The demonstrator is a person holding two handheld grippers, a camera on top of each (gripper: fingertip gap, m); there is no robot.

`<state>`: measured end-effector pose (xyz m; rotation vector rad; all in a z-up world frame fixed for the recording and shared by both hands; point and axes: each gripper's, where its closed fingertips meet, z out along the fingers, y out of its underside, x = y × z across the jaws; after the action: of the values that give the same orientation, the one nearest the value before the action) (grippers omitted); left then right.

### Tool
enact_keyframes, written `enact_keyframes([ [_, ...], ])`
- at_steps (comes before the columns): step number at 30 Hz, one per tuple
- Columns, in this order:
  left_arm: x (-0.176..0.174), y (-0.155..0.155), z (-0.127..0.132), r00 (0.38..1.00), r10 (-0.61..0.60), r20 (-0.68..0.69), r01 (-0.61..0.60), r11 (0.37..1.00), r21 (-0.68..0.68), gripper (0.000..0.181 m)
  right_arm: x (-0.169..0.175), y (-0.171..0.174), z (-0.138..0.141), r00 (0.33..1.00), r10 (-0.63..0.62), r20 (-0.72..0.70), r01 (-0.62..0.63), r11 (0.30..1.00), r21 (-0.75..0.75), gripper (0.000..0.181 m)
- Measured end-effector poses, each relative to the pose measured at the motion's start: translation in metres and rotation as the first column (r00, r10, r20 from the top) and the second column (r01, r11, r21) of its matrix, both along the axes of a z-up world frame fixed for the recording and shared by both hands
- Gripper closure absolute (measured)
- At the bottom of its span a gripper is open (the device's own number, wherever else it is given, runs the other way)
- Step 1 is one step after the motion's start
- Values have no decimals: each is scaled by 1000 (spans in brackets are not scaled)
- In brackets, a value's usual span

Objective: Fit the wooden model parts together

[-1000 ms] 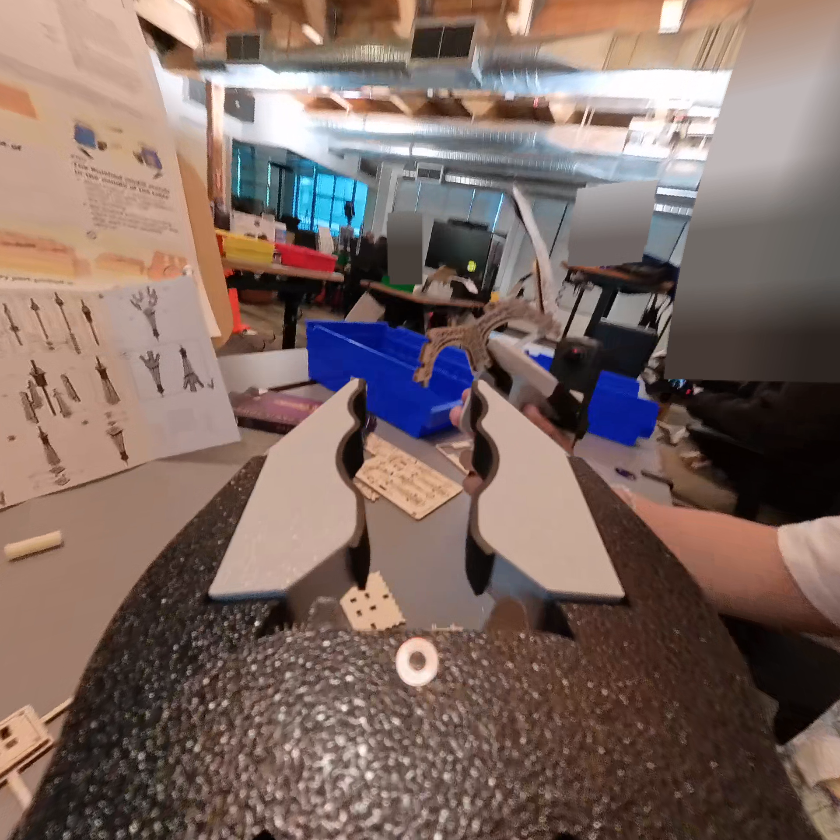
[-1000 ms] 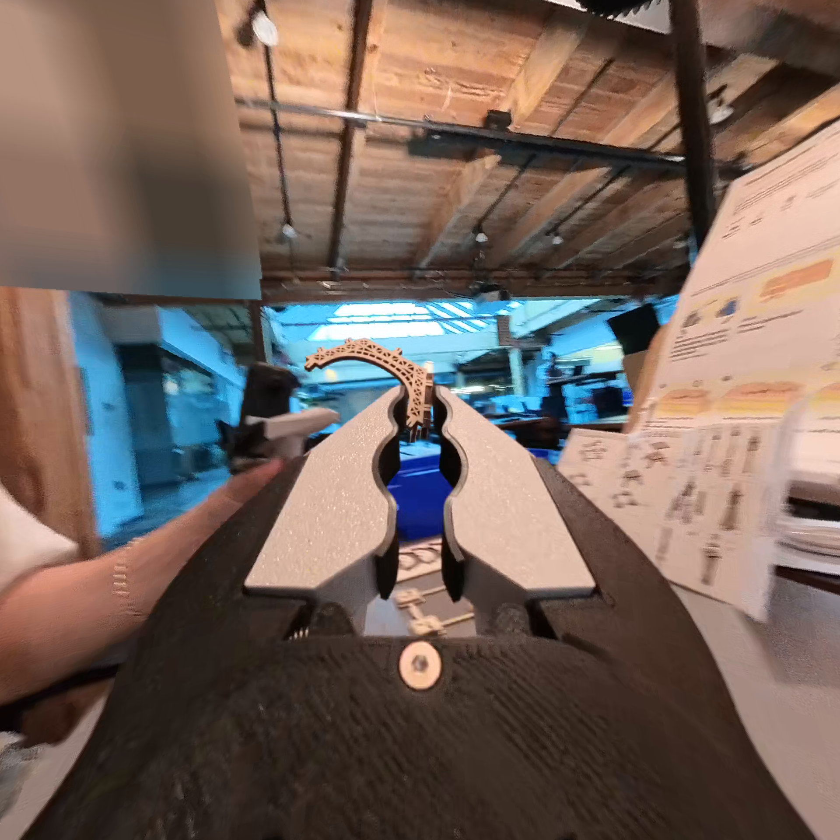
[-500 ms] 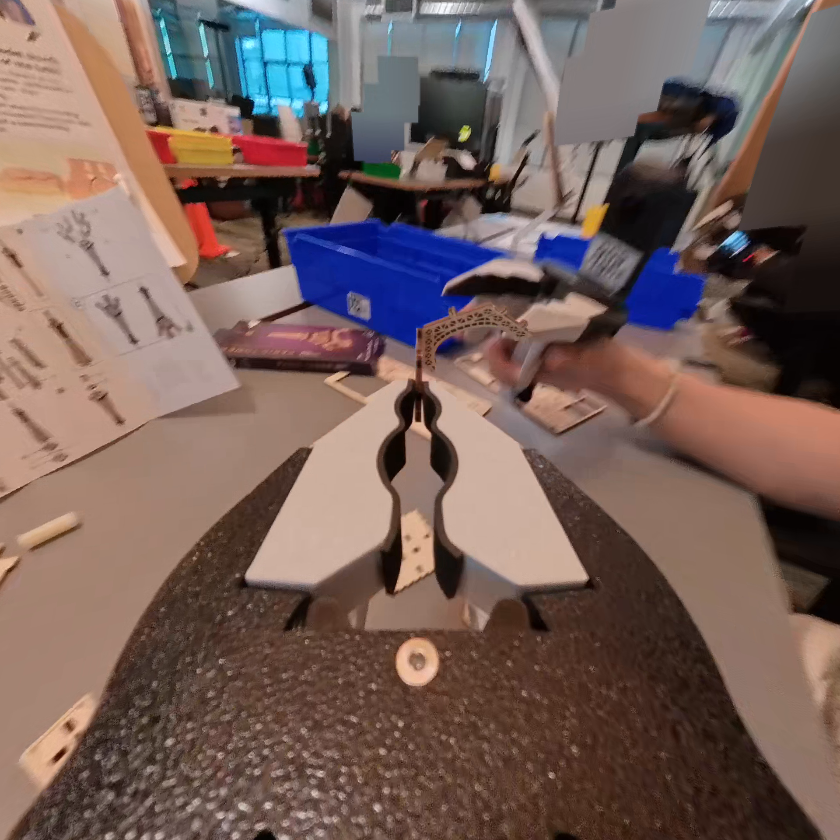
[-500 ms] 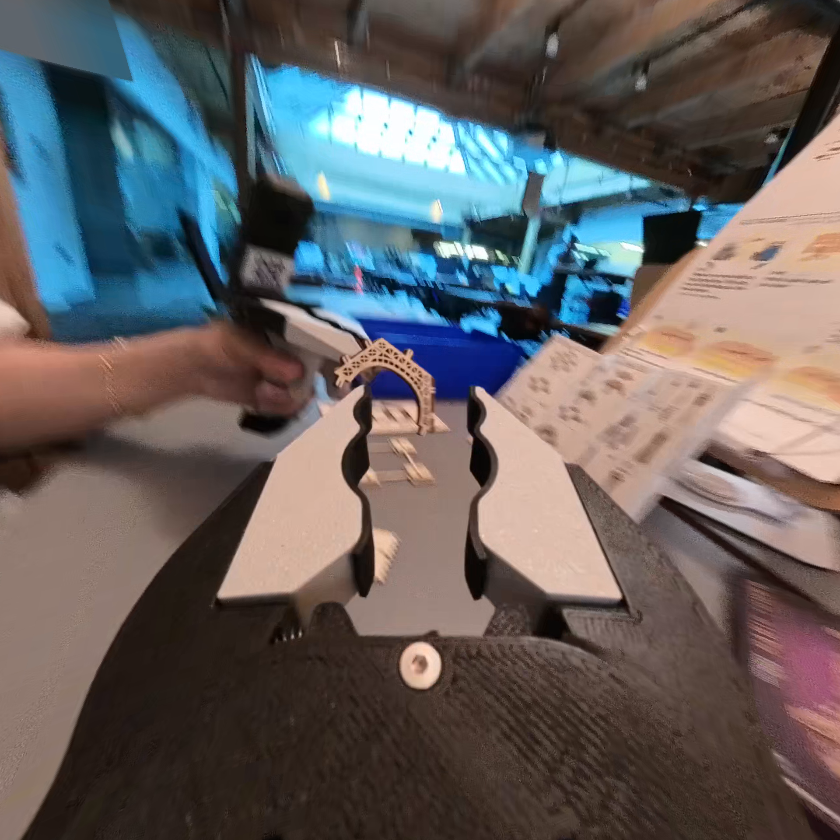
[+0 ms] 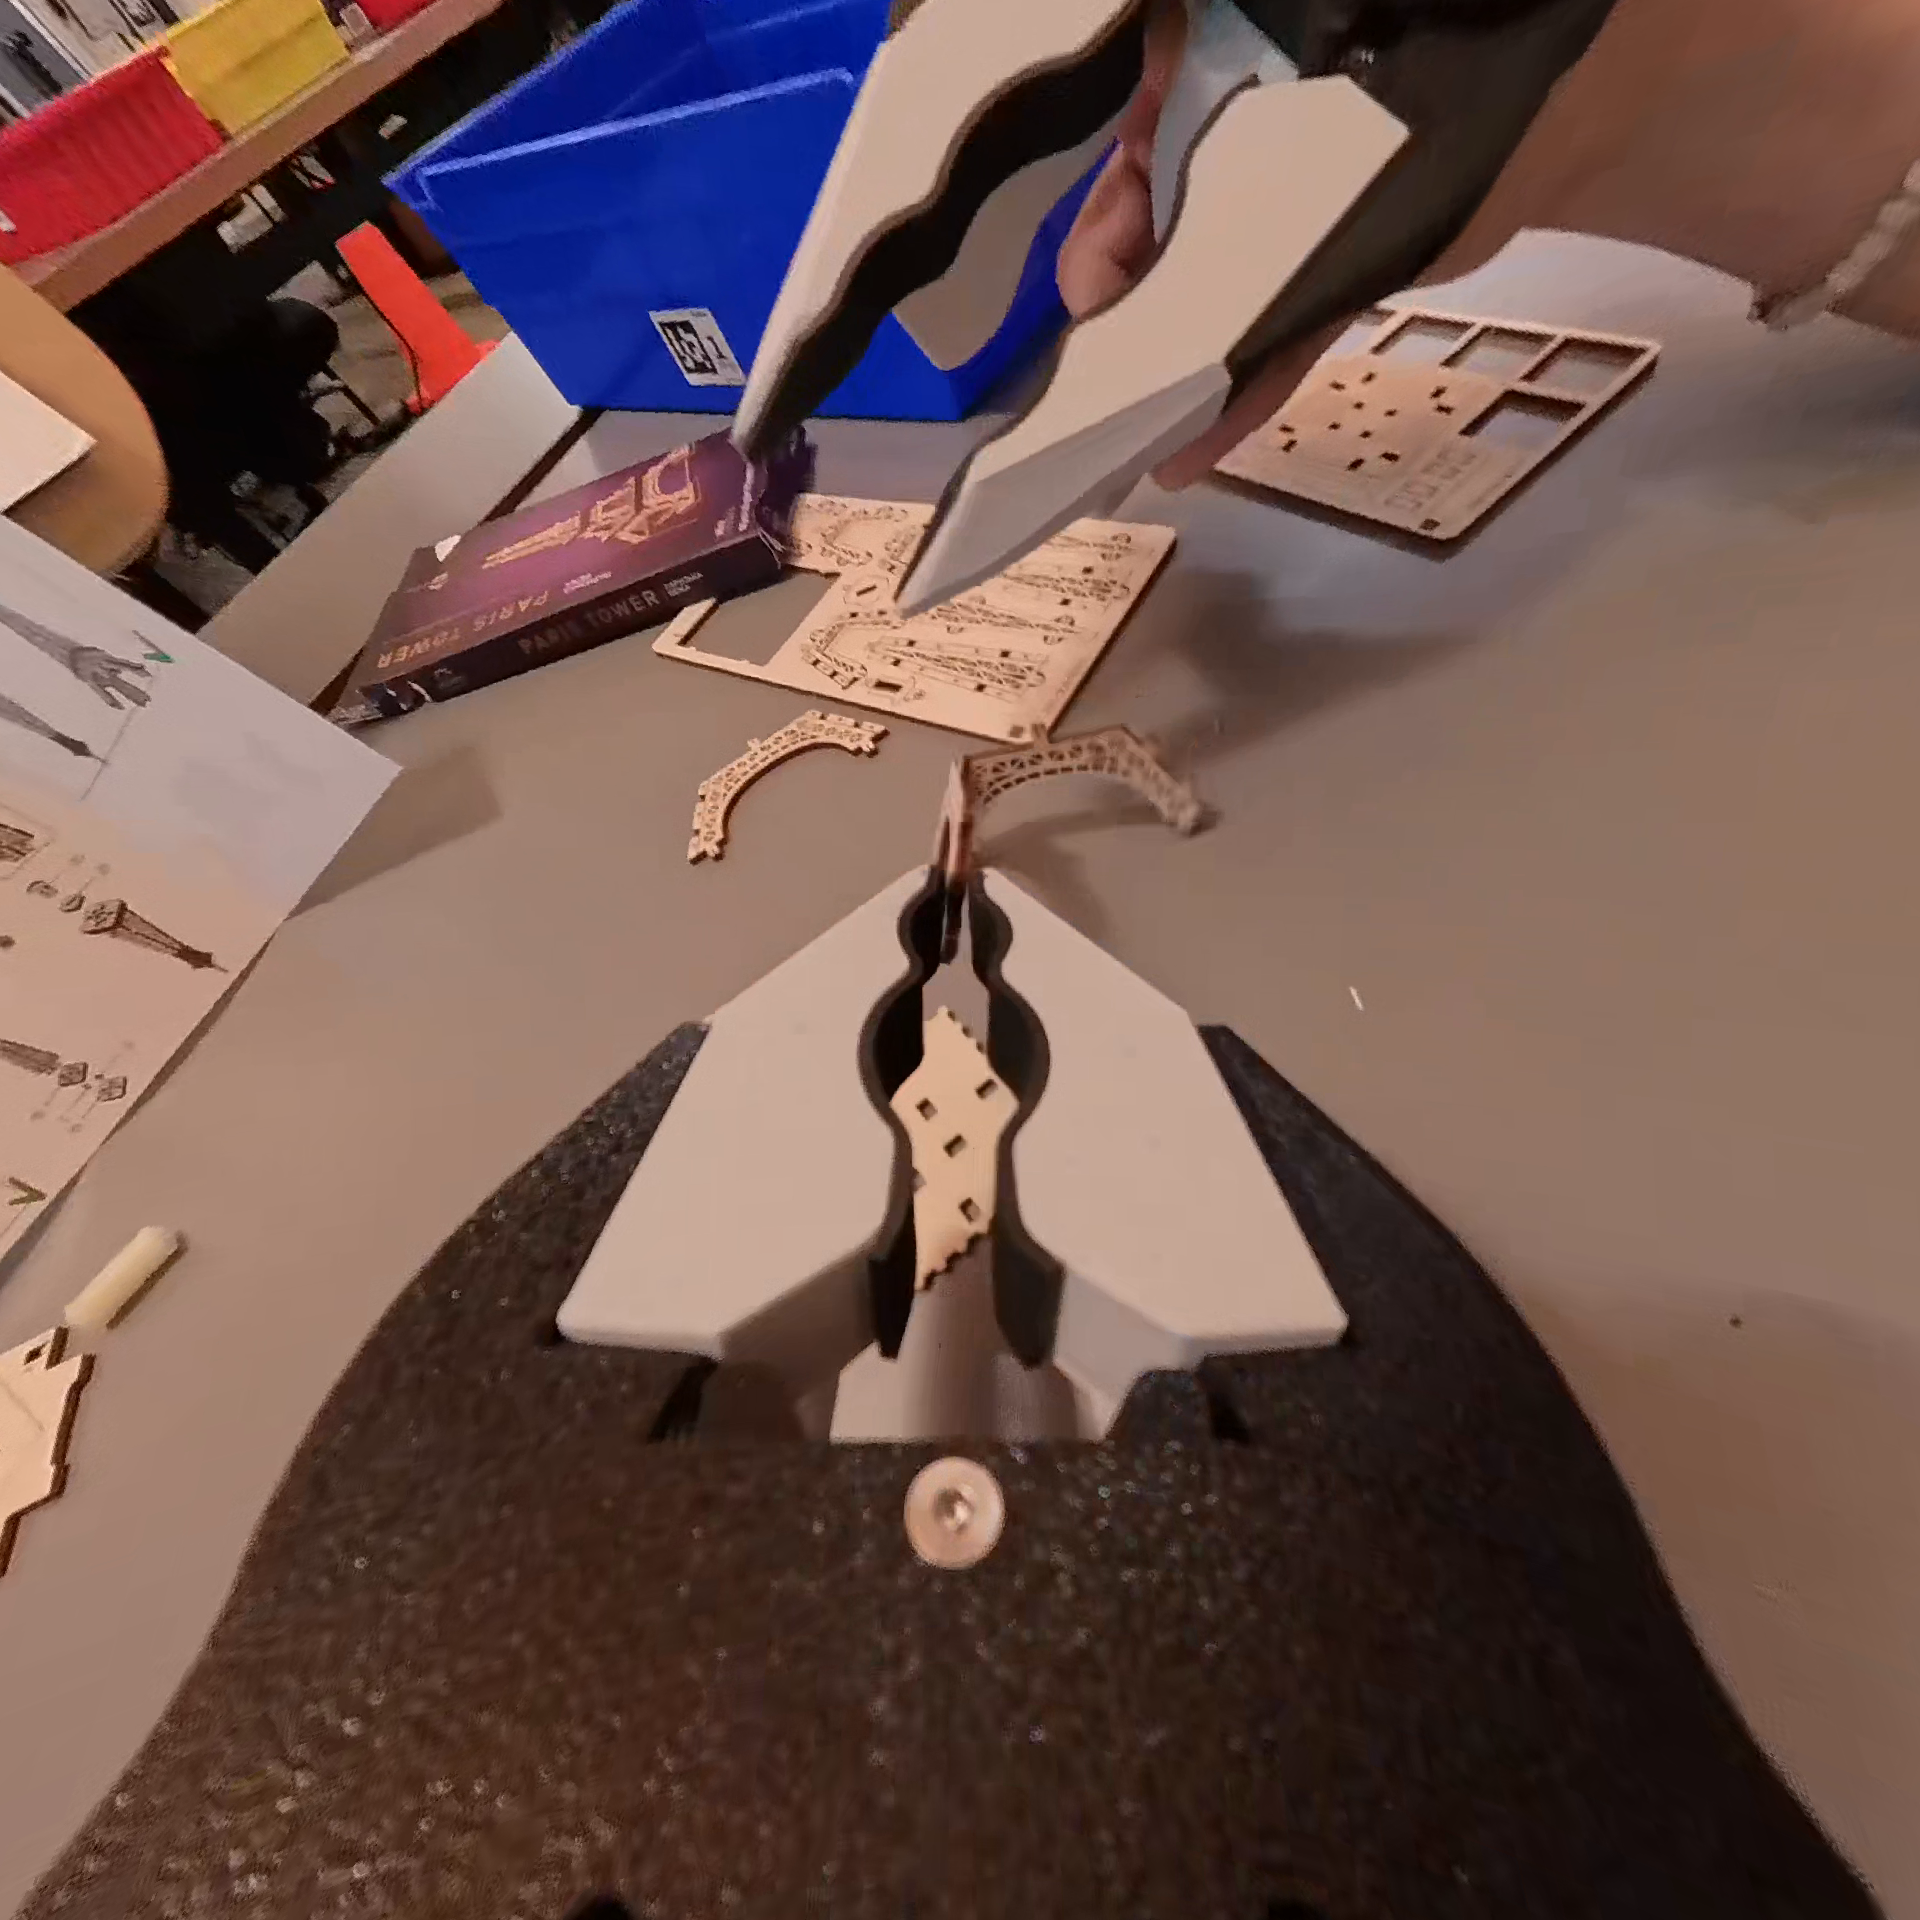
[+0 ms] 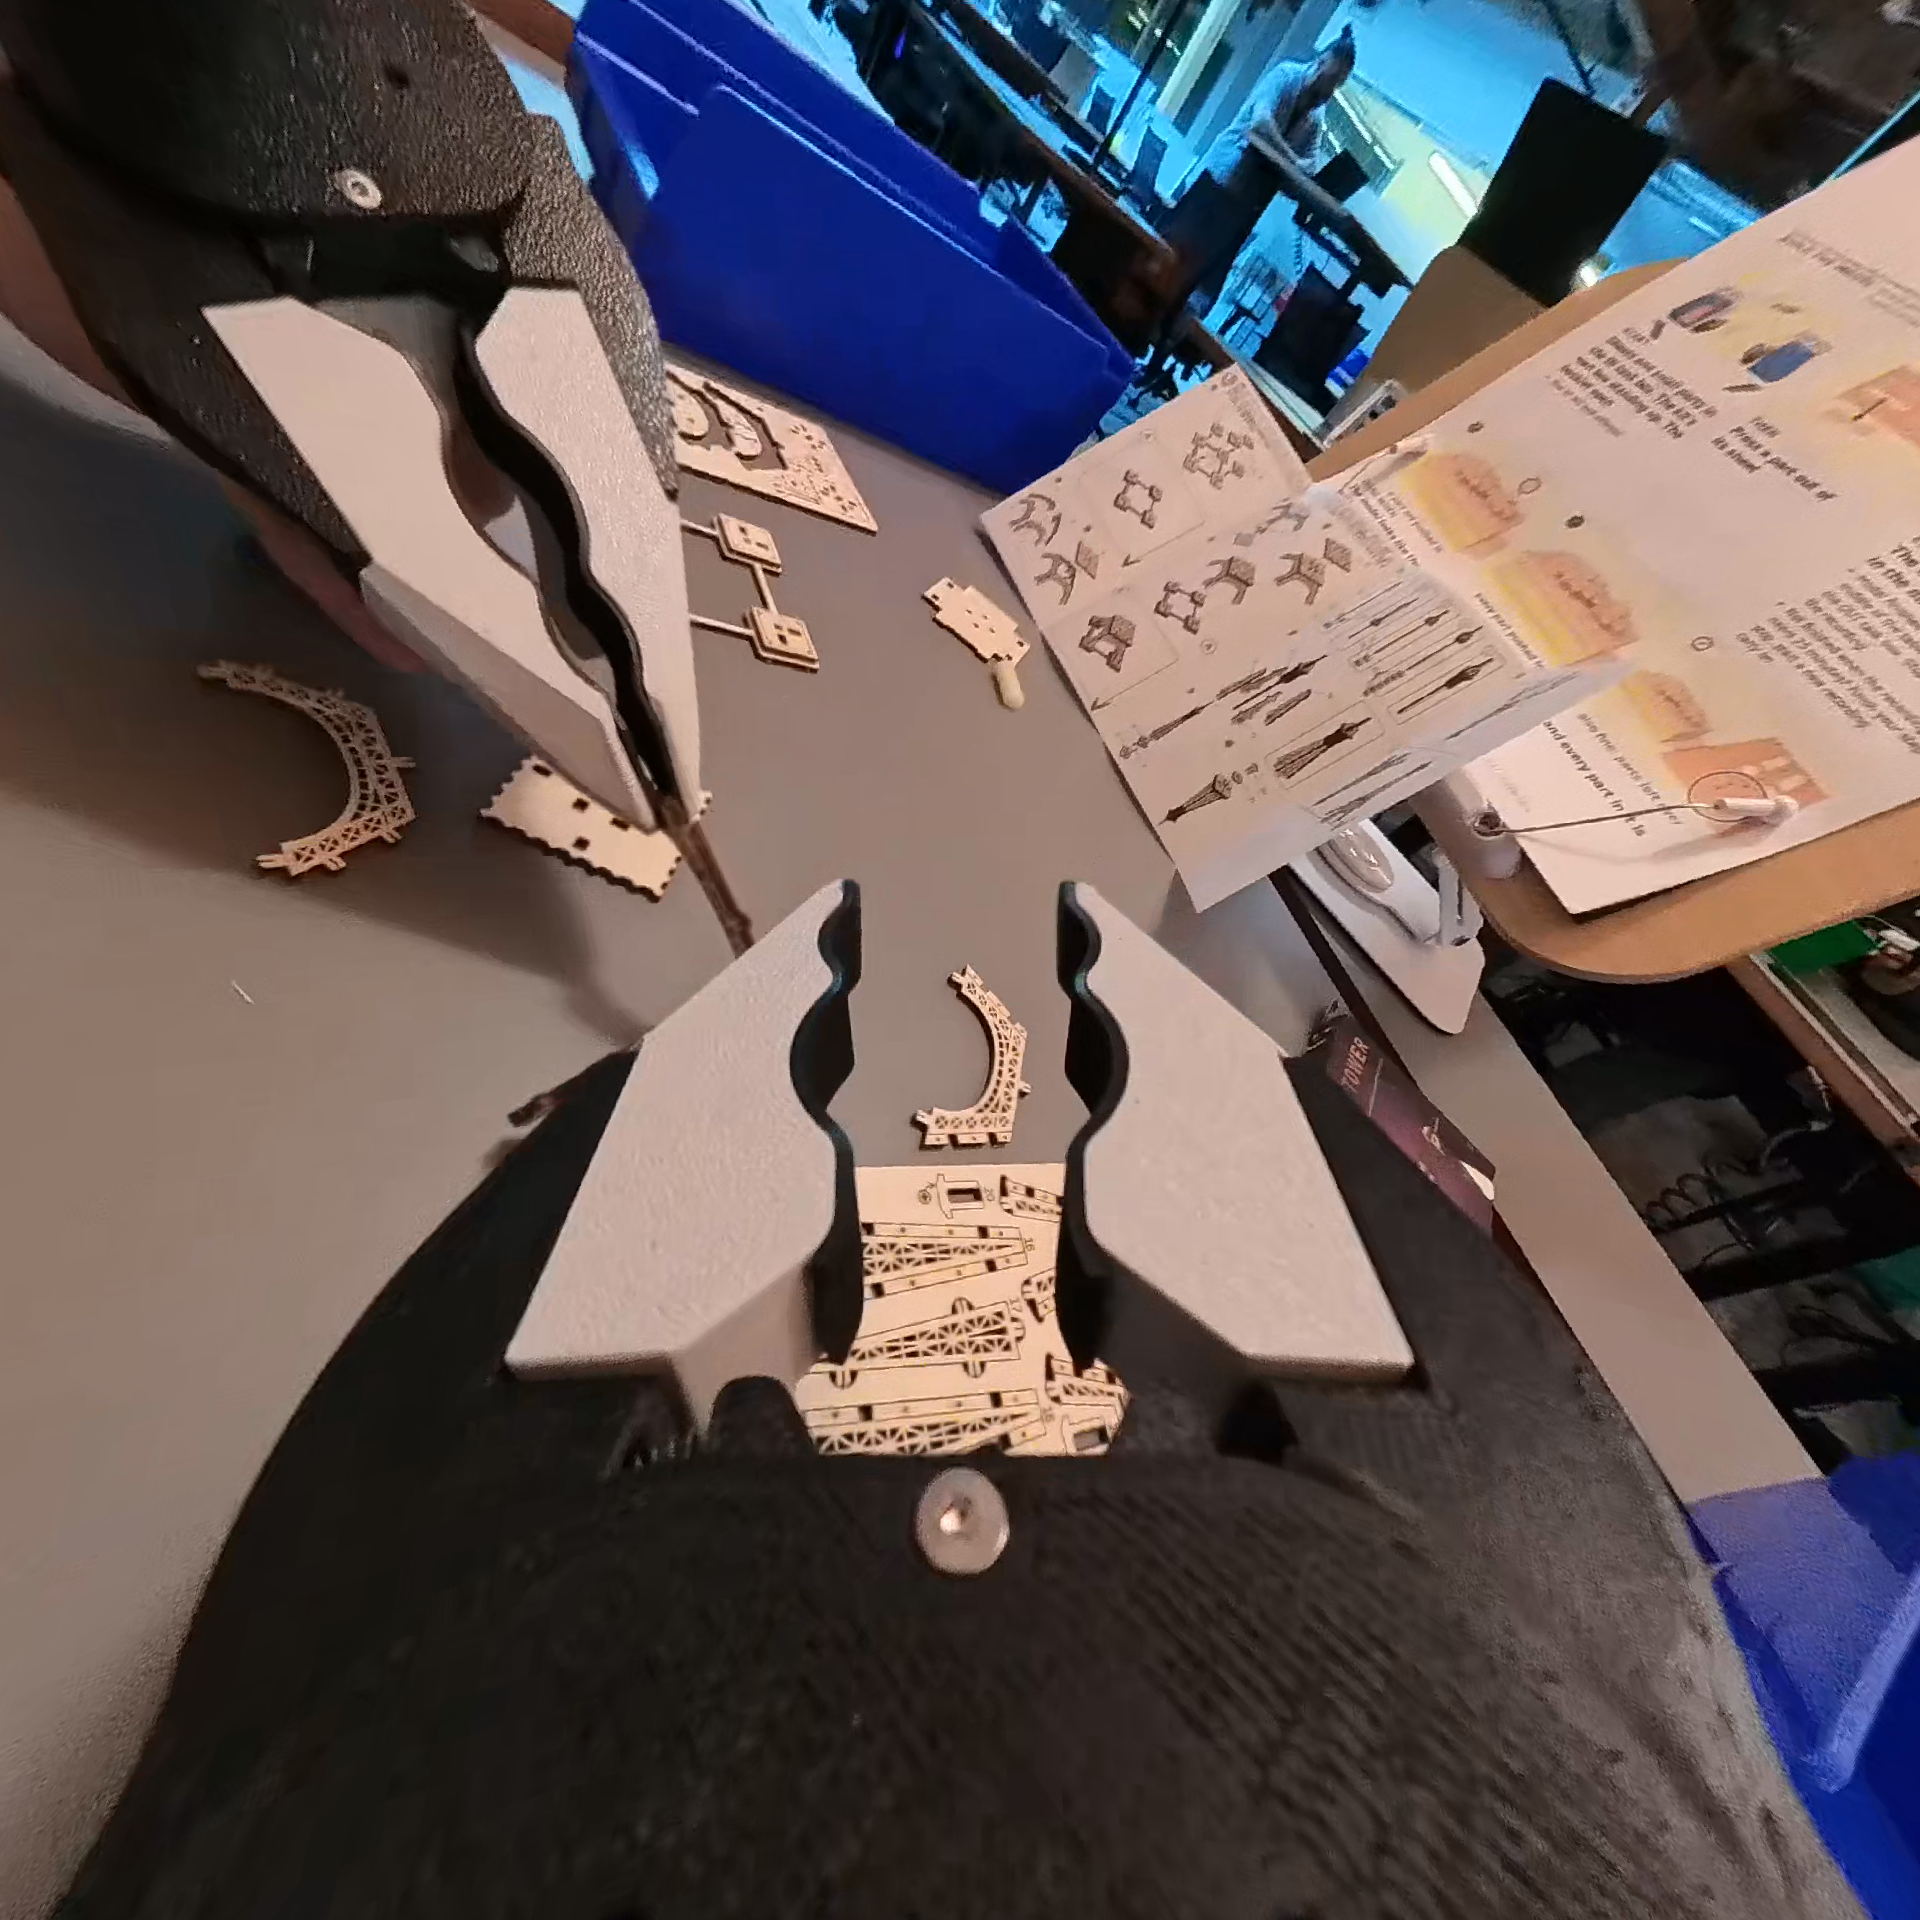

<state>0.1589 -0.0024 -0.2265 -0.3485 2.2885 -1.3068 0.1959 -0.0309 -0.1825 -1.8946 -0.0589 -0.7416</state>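
Note:
My left gripper [image 5: 951, 883] is shut on one end of a wooden lattice arch [image 5: 1081, 769]. The arch's free end hangs low over the grey table [image 5: 1455, 935]. A flat notched wooden plate [image 5: 956, 1143] lies under its fingers. A second arch [image 5: 769, 779] lies flat ahead. My right gripper [image 6: 958, 899] is open and empty, low over that arch [image 6: 987, 1060] and a laser-cut parts sheet [image 6: 956, 1299]. It shows from the left wrist view [image 5: 836, 525] too. The right wrist view shows the left gripper [image 6: 665, 810], the plate [image 6: 582, 842] and another arch [image 6: 343, 769].
A blue bin [image 5: 665, 208], a purple box [image 5: 582, 592] and a second wooden sheet [image 5: 1444, 416] lie behind. Instruction sheets [image 6: 1299, 623] stand along one side. A cream peg [image 5: 120, 1278], a loose plate [image 6: 977, 623] and two joined squares [image 6: 769, 592] lie about. There is about 7 cm between the tips of the two grippers. The flat notched wooden plate [image 5: 956, 1143] is about 5 cm from my left fingertips. It turns up in the right wrist view [image 6: 581, 811] as well.
The arch passed from my right gripper to my left: right opened, left shut on it. Both grippers then dropped from mid-air down close to the table.

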Motion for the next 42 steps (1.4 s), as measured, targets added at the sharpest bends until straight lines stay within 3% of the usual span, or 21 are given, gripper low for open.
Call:
enact_keyframes([
  [6, -9, 2, -18, 998, -3, -68, 10, 995, 100, 169, -8, 10, -4, 999, 37, -8, -37, 999, -18, 147],
  [11, -14, 14, -7, 995, 20, -101, -16, 999, 45, 147, -8, 14, -11, 999, 29, 14, -28, 997, -67, 149],
  [16, -48, 38, -14, 964, 6, -266, 8, 999, 54, 145, -8, 13, -16, 999, 35, 25, -32, 994, -107, 150],
  [20, -57, 52, -25, 950, 71, -303, -44, 995, 93, 144, -9, 20, -13, 997, 29, 69, -22, 995, -101, 150],
  [26, -60, 57, -35, 900, 157, -407, -131, 987, 91, 159, 8, 16, -7, 986, -95, 141, 108, 990, -88, 153],
  [31, -56, 52, -41, 914, 156, -374, -118, 985, 123, 172, -14, 28, -20, 998, 45, -33, -47, 996, -73, 147],
  [34, -56, 50, -41, 943, 111, -314, -66, 987, 149, 172, -29, 30, -33, 973, 116, -199, -133, 988, -77, 134],
  [37, -62, 44, -38, 974, -12, -225, 52, 984, 173, 172, -29, 24, -45, 956, 89, -281, -126, 985, -118, 122],
  [42, -74, 39, -38, 960, -165, -228, 206, 964, 170, 169, -31, 20, -53, 932, 68, -356, -123, 983, -134, 122],
])
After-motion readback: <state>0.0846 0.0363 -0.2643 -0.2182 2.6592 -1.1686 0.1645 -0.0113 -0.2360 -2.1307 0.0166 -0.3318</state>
